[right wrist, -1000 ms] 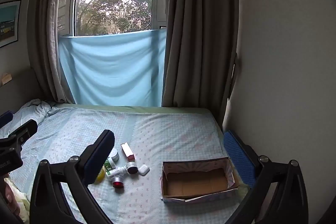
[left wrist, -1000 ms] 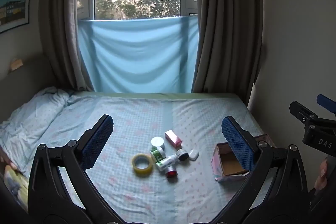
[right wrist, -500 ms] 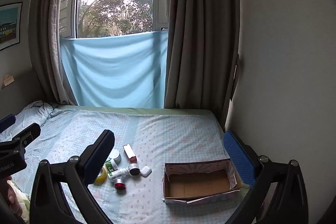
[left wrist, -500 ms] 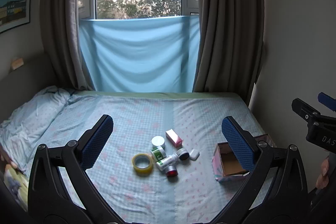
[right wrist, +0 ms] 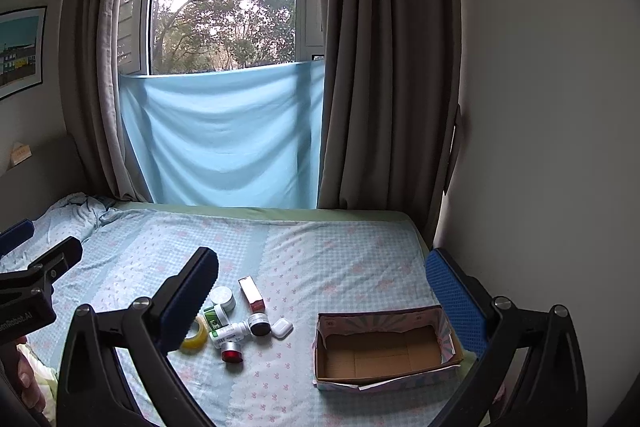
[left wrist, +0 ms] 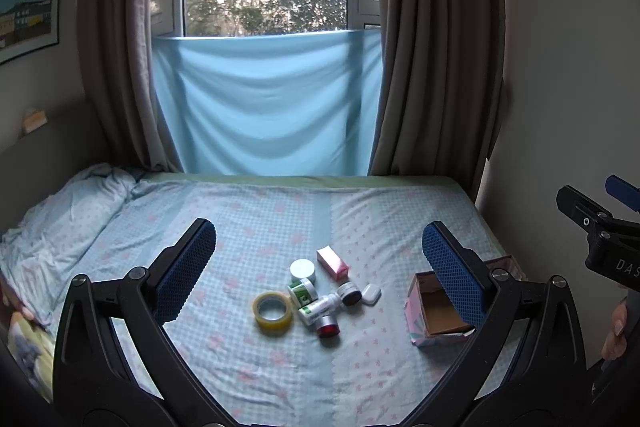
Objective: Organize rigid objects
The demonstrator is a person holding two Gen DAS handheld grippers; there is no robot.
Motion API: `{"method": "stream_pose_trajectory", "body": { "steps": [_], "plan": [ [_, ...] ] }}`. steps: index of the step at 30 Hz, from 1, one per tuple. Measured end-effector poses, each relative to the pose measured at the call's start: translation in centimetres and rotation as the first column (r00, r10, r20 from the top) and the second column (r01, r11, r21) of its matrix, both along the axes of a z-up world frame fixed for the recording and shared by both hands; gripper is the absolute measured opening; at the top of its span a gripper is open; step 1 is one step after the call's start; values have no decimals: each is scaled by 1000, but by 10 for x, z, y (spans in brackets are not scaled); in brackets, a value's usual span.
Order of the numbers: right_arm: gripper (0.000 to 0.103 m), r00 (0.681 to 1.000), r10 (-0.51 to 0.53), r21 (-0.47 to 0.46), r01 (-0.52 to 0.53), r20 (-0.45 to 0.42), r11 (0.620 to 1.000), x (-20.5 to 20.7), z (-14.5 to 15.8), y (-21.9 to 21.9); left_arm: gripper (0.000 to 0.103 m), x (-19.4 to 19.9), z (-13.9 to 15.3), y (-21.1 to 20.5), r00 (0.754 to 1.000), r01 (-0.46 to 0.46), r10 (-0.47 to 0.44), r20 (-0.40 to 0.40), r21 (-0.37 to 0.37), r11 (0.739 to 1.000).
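Note:
A cluster of small items lies on the bed: a yellow tape roll (left wrist: 272, 313), a white-lidded jar (left wrist: 303, 270), a pink box (left wrist: 332, 263), a green-labelled bottle (left wrist: 319, 308), a red-capped jar (left wrist: 328, 327), a dark jar (left wrist: 349, 294) and a white earbud case (left wrist: 371, 294). An open, empty cardboard box (right wrist: 382, 347) stands to their right. My left gripper (left wrist: 319, 269) is open, held above and well short of the cluster. My right gripper (right wrist: 322, 291) is open above the box's near side. The cluster also shows in the right wrist view (right wrist: 236, 323).
The bed (left wrist: 260, 219) has a blue patterned sheet, with crumpled bedding (left wrist: 68, 211) at the left. A wall (right wrist: 540, 147) runs close along the bed's right edge. Curtains (left wrist: 432, 47) and a blue cloth (left wrist: 264, 99) hang at the far end.
Both cameras have shifted slightly; the scene sits a little lower and nearer in view. Nothing on the bed has moved and both grippers stay open.

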State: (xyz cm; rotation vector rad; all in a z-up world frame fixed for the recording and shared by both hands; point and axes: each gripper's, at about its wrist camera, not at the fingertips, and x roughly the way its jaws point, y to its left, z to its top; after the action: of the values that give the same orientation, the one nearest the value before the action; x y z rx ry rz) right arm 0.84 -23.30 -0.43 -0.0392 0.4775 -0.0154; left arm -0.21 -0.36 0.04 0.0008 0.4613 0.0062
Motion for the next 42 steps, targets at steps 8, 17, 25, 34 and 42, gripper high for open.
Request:
{"method": "stream_pose_trajectory", "body": {
  "steps": [8,17,25,34,42],
  "plan": [
    [103,1000,-2,5,2,-1,1000,0,0,0,102,-1,-2,-2,1000,5,-5,2,4,1000],
    [103,1000,-1,7,1,2,1000,-1,-1,1,102,0,-3,-2,1000,4,-4,1,5,1000],
    [103,1000,-1,17,2,-4,1000,-1,-1,0,102,2,-2,-3,1000,5,-5,2,7,1000],
    [103,1000,6,17,-6,-11,1000,1,0,4,102,6,-4,-2,1000,-2,2,-1,8,1000],
    [103,1000,10,20,-9,-14,1000,4,1,4,102,8,-5,-1,1000,-9,9,-2,3,1000]
  ]
}}
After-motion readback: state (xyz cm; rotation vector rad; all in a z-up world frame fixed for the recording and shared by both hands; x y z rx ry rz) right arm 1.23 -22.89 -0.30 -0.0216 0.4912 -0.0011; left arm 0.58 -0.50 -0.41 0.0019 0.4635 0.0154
